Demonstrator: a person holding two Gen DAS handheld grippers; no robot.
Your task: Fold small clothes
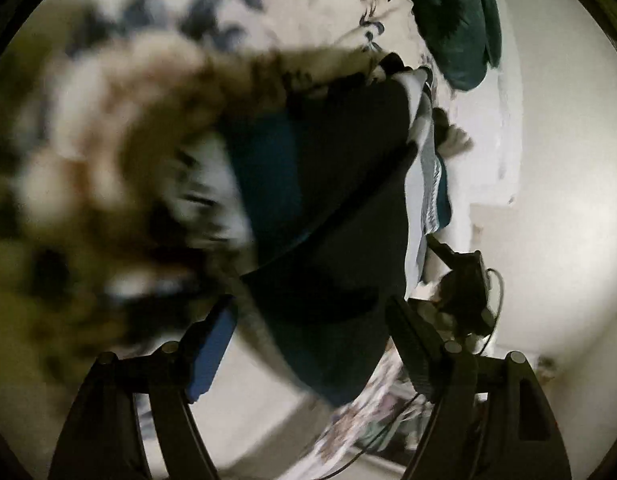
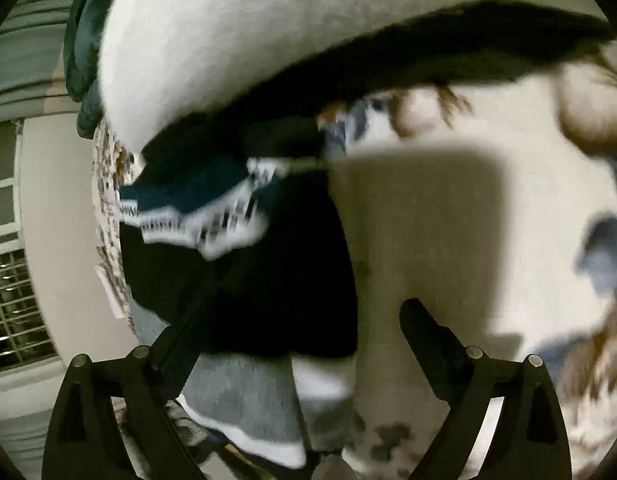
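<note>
Lying limp on the floral bed [image 2: 448,240], the dark garment [image 1: 328,184] wants pinching at its hem, both tongs [image 1: 308,344] [image 2: 292,340] gaping apart.

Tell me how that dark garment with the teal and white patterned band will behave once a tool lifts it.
The dark garment will probably flop: it already lies creased and draped. It looks light, likely sagging either side of the left tool. The floral sheet beneath may drag on it.

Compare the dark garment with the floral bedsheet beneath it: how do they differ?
The dark garment with teal and white patterned trim is mostly plain black; the cream floral bedsheet is pale with blue and brown flowers. The garment is bunched and small; the bedsheet spreads wide beneath it. Both are soft fabric.
</note>
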